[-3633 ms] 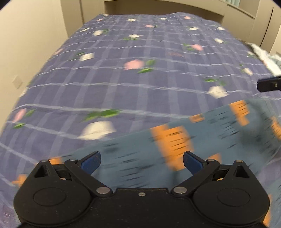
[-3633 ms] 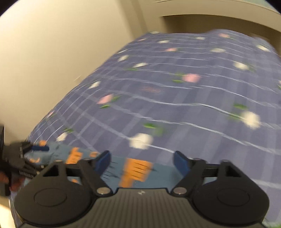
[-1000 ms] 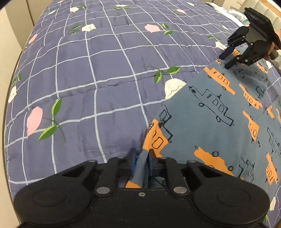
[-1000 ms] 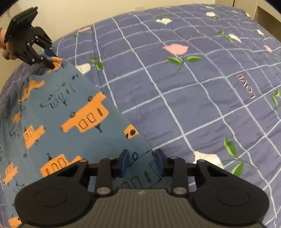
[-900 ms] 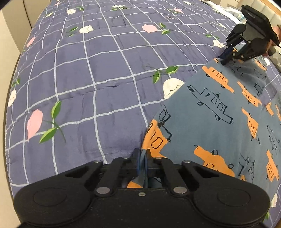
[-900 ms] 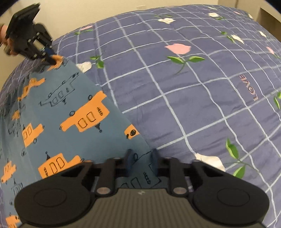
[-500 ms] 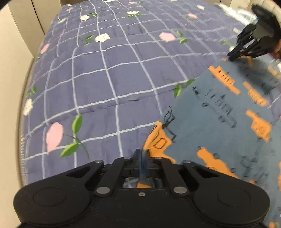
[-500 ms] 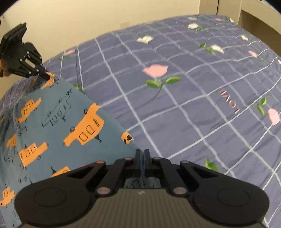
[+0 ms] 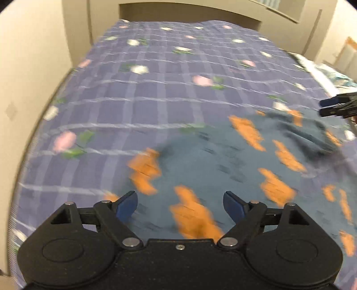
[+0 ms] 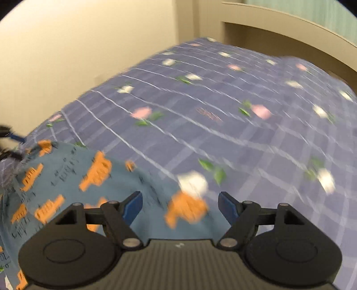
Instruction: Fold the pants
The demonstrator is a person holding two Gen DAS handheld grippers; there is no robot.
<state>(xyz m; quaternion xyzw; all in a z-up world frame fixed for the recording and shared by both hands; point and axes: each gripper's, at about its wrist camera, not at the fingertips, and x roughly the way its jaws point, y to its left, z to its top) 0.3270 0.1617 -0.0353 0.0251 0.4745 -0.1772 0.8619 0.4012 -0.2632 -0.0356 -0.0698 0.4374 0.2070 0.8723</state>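
Observation:
Blue pants (image 9: 223,165) with an orange vehicle print lie spread on the bed, blurred by motion. My left gripper (image 9: 180,201) hangs above the near part of the cloth, its jaws opening wide, and nothing is pinched between its blue pads. In the right wrist view the same pants (image 10: 67,183) fill the lower left. My right gripper (image 10: 180,201) hovers over their near corner, its jaws also opening, with no cloth in the pads. The right gripper's tips (image 9: 334,108) show at the far right of the left view. At the left edge of the right view are the left gripper's tips (image 10: 9,142).
A purple checked quilt (image 9: 156,89) with pink and white flowers covers the bed. A beige wall (image 9: 29,67) runs along the left side and a headboard (image 9: 189,11) stands at the far end. Pale bedding (image 9: 325,71) lies at the right edge.
Both grippers were pinching corners of the pants half a second ago. Both have since let go, spread their jaws wide and lifted away, and the cloth has dropped onto the quilt.

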